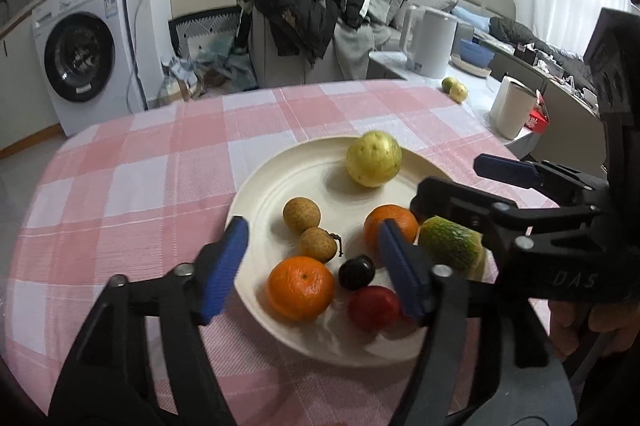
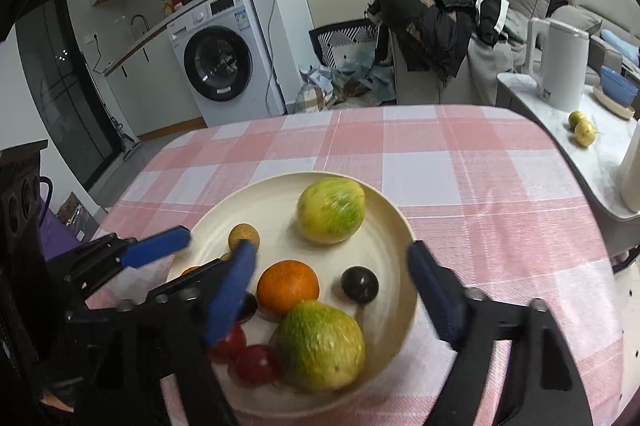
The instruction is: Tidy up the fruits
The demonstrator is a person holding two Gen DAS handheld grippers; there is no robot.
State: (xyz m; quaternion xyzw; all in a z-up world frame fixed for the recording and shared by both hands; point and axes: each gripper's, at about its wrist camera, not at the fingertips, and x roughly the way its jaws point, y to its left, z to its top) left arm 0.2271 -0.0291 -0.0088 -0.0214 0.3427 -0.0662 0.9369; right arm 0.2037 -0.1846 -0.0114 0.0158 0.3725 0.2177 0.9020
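Both open over cream plate on pink checked cloth: left gripper and right gripper, nearest above oranges, perhaps plums, farther yellow-green fruit, beyond washing machine.

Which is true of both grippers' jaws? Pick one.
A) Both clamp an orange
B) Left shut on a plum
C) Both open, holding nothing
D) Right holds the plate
C: the left gripper and right gripper hang spread over the plate, with nothing held between the jaws.
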